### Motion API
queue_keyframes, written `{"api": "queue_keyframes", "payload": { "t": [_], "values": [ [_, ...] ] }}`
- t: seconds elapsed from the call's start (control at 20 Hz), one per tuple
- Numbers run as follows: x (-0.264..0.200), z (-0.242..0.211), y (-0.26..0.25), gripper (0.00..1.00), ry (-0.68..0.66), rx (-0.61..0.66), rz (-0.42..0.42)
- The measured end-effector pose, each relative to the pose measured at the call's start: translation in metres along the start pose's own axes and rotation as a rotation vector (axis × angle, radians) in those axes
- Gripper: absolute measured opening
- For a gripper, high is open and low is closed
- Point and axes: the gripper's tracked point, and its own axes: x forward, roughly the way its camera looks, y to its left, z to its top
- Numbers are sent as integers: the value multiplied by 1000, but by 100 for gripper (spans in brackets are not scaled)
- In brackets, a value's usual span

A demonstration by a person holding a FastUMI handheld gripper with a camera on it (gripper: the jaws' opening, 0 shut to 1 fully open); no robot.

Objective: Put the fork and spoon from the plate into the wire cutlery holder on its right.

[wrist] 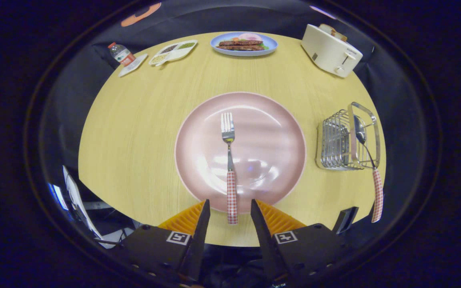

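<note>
The round wooden table [142, 132] carries everything. At its middle sits the pink plate [270, 132], glazed and shiny, so anything on it would slide easily. Near the right edge of the table stands the wire cutlery holder [336, 146], light-looking and likely to shift if knocked.

The spoon [368, 160] is already there: its bowl rests inside the holder and its checked handle leans out toward the near right edge. The fork [229, 160] lies on the plate, tines pointing to the far edge, its checked handle overhanging the plate's near rim onto the table.

The fork looks light and stiff, with a thin, smooth metal neck that could slip or pivot in a pinch. The thicker checked handle is the better place to grip, and its overhanging end gives room for a finger on either side without scraping the plate.

Along the far edge stand a toaster [331, 50], a blue plate of food [243, 44], a divided dish [174, 51] and a water bottle [121, 53].

The gripper [230, 208] hovers low over the near edge of the table, pointing straight along the fork. Its fingers are spread apart and hold nothing; the handle's end lies between them, touching neither.
</note>
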Motion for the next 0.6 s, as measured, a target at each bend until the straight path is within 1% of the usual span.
{"api": "queue_keyframes", "payload": {
  "t": [0.2, 0.3, 0.45, 0.6],
  "values": [
    [18, 3, -2, 61, 27, 17, 9],
    [20, 3, -3, 40, 53, 21, 7],
    [26, -4, -2, 43, 93, 25, 15],
    [27, -4, -4, 43, 99, 16, 15]
  ]
}}
